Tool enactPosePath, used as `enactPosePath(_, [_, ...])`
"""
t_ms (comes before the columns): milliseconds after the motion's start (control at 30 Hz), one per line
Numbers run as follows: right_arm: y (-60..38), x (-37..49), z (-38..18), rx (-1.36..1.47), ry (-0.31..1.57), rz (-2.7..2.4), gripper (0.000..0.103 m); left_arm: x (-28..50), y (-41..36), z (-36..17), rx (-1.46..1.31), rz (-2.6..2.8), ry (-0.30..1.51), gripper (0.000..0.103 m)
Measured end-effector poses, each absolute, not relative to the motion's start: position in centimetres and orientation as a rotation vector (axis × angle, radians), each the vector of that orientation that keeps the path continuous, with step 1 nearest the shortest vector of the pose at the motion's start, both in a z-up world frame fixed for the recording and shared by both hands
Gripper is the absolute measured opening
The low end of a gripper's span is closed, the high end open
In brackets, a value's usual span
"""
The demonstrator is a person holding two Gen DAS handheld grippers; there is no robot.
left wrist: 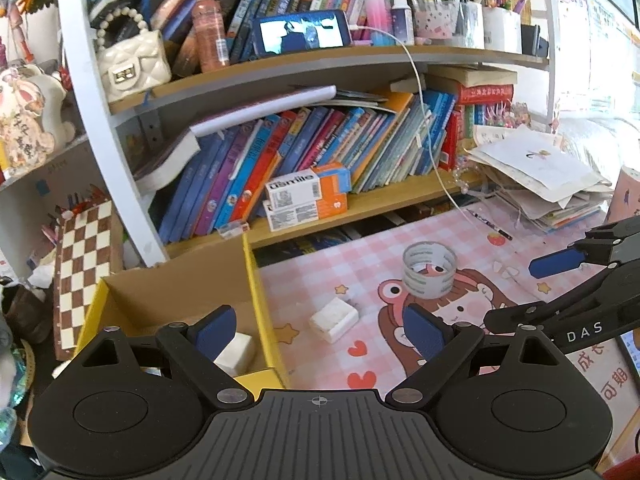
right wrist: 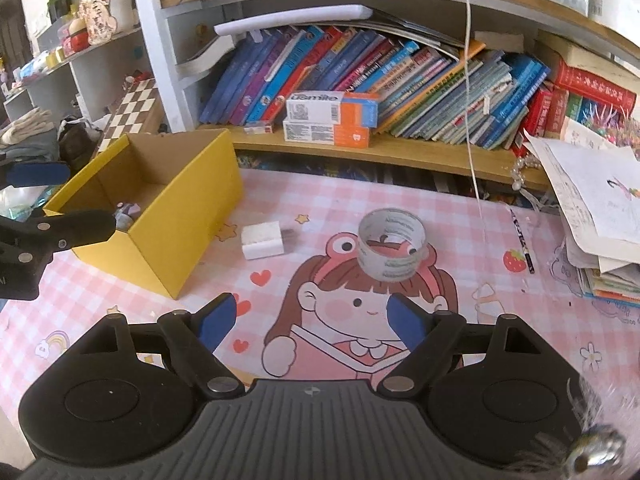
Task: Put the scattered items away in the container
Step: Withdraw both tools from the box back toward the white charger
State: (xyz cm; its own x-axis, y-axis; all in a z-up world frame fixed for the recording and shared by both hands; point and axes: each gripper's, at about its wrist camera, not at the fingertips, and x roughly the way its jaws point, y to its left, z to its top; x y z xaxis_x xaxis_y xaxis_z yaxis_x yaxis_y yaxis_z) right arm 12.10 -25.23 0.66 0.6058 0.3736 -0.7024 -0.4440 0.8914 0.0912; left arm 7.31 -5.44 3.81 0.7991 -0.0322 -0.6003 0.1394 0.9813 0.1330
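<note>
White charger (left wrist: 333,319) – between left gripper (left wrist: 319,330) jaws | jaws wide, empty

A white-framed bookshelf (right wrist: 168,60) with wooden boards is standing behind the desk, its lower shelf holding leaning books (right wrist: 400,80), while a pink checked cartoon mat (right wrist: 320,200) is covering the desktop and bright daylight is pouring in from the right (left wrist: 612,40).

Open mat (right wrist: 168,312) lies between the yellow box (right wrist: 180,232), white block (right wrist: 262,240) and tape roll (right wrist: 392,244).
</note>
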Motion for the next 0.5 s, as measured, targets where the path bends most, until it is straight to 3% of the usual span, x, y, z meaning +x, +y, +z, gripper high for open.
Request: enactPosePath(500, [-27.1, 13.5, -1.3, -0.09, 0.812, 0.394, 0.085, 9.6, -7.5, 1.4, 0.15, -0.124, 0.711, 0.093])
